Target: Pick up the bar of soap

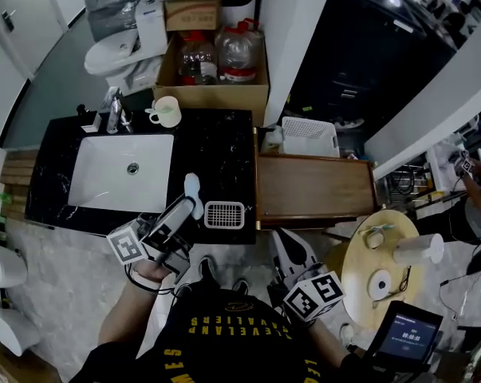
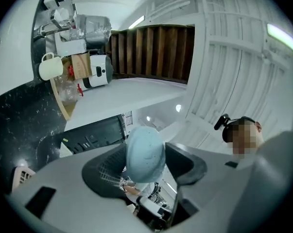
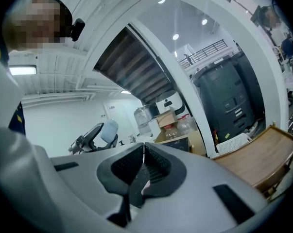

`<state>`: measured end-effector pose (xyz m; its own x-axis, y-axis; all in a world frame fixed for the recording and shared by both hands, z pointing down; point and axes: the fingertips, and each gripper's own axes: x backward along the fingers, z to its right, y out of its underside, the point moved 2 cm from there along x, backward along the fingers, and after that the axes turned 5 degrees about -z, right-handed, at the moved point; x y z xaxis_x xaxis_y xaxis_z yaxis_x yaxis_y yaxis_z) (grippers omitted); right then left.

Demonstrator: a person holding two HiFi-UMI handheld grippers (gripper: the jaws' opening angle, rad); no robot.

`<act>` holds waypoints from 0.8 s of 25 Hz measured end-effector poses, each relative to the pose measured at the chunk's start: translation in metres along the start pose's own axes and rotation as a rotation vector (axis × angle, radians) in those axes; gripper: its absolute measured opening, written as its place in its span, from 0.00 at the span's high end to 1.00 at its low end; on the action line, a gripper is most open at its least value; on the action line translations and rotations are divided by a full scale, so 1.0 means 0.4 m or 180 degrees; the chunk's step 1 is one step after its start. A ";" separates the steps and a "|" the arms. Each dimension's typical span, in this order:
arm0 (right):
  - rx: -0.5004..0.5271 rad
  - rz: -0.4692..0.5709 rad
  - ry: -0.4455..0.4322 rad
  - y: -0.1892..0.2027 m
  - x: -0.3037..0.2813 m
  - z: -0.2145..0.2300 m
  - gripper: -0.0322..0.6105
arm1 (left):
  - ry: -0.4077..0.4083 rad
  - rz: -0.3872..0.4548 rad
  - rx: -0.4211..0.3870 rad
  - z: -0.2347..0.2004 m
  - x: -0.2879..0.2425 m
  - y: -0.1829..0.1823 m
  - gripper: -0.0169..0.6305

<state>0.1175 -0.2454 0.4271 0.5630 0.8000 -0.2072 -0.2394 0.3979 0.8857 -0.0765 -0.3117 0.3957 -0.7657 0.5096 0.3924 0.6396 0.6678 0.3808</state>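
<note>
Soap bar [image 2: 145, 153]: pale blue, oval, clamped between the jaws of the left gripper [image 1: 189, 207], one jaw on each side. Head view puts it over the front part of the black counter [image 1: 216, 146], just left of the slotted white dish [image 1: 225, 215]. Left gripper view is tilted up, with only wall and ceiling behind the bar and no contact with the counter visible.

Rest, big to small:
- Counter carries a white sink [image 1: 96, 183], faucet [image 1: 112, 112] at its back edge.
- Wooden table [image 1: 316, 188] sits just beside the counter's right end.
- Round table [image 1: 360, 274] is to the person's right, tablet [image 1: 408, 335] near it.
- Cardboard box [image 1: 216, 92] behind the counter holds clear bottles [image 1: 236, 53].
- White basket [image 1: 309, 136] is behind the wooden table.
- Mug [image 1: 167, 112] stands at the counter's back, right of the faucet.

Right gripper [image 3: 144, 147]: jaws together, nothing between them. It is held low by the person's torso, well apart from the soap.
</note>
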 end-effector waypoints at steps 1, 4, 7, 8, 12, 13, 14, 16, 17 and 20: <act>0.0007 0.0014 -0.0016 -0.001 -0.001 -0.003 0.92 | 0.0045 0.0021 0.0013 0.008 -0.001 -0.003 0.56; 0.0050 0.0053 -0.0046 -0.008 0.000 -0.011 0.92 | 0.0149 0.0044 0.0012 0.031 -0.006 -0.008 0.56; 0.0067 0.0080 -0.0064 -0.013 0.002 -0.014 0.92 | 0.0205 0.0052 0.0017 0.044 -0.010 -0.007 0.56; 0.0054 0.0084 -0.0068 -0.013 0.002 -0.014 0.92 | 0.0226 0.0060 0.0028 0.047 -0.010 -0.006 0.56; 0.0011 0.0085 -0.0079 -0.007 -0.004 -0.017 0.92 | 0.0308 0.0075 0.0060 0.060 -0.007 -0.003 0.56; 0.0009 0.0084 -0.0083 -0.005 -0.006 -0.019 0.92 | 0.0322 0.0072 0.0062 0.062 -0.006 -0.003 0.56; 0.0009 0.0079 -0.0090 -0.003 -0.009 -0.020 0.92 | 0.0333 0.0070 0.0065 0.064 -0.005 -0.002 0.56; 0.0004 0.0064 -0.0103 -0.001 -0.012 -0.023 0.92 | 0.0345 0.0076 0.0077 0.066 -0.002 -0.002 0.56; 0.0000 0.0059 -0.0107 0.000 -0.013 -0.023 0.92 | 0.0348 0.0082 0.0082 0.067 -0.001 -0.002 0.56; -0.0011 0.0051 -0.0106 0.003 -0.013 -0.024 0.92 | 0.0373 0.0097 0.0084 0.074 0.001 -0.003 0.56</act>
<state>0.1069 -0.2448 0.4252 0.5851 0.7909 -0.1790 -0.2512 0.3867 0.8873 -0.0796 -0.2963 0.3707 -0.7317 0.4640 0.4993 0.6593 0.6678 0.3456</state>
